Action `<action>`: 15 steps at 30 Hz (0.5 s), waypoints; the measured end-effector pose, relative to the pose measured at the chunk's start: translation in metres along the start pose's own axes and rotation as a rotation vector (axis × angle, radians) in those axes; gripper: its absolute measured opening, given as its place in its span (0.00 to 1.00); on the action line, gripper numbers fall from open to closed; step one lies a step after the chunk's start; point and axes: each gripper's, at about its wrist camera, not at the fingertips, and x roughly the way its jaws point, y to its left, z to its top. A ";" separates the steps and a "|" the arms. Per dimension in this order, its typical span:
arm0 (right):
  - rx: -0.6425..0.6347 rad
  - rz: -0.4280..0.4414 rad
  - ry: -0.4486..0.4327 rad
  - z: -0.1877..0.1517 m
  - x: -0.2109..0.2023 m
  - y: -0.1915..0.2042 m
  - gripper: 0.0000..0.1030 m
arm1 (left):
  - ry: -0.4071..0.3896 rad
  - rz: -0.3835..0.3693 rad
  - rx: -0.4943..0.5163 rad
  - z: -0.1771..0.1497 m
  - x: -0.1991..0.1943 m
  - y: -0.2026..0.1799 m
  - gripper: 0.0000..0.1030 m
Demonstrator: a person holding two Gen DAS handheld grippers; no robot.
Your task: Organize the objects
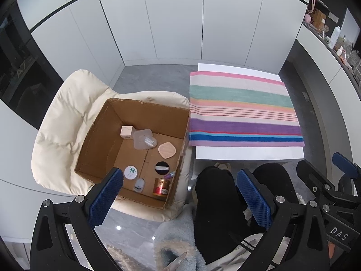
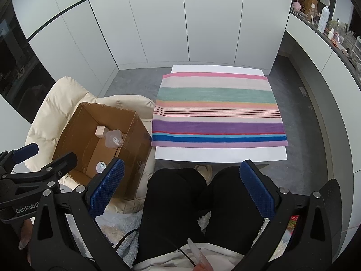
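Gaping left gripper (image 1: 180,185) — right gripper (image 2: 185,176) likewise

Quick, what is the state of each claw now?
Left claw: open, holding nothing.
Right claw: open, holding nothing.

Matt brown cardboard box (image 1: 108,140) rests on a soft cream quilted cushion (image 1: 61,122). At two o'clock, a nubby striped towel (image 1: 243,108) covers a smooth white table (image 1: 248,152). Polished grey floor (image 1: 135,223).
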 end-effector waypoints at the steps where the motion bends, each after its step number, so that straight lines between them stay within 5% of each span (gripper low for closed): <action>1: -0.001 0.000 0.000 0.000 0.000 0.000 1.00 | 0.001 0.001 0.000 0.000 0.000 0.000 0.98; 15: -0.001 0.006 0.003 -0.001 0.001 0.001 1.00 | 0.006 -0.001 0.006 0.000 0.001 -0.003 0.98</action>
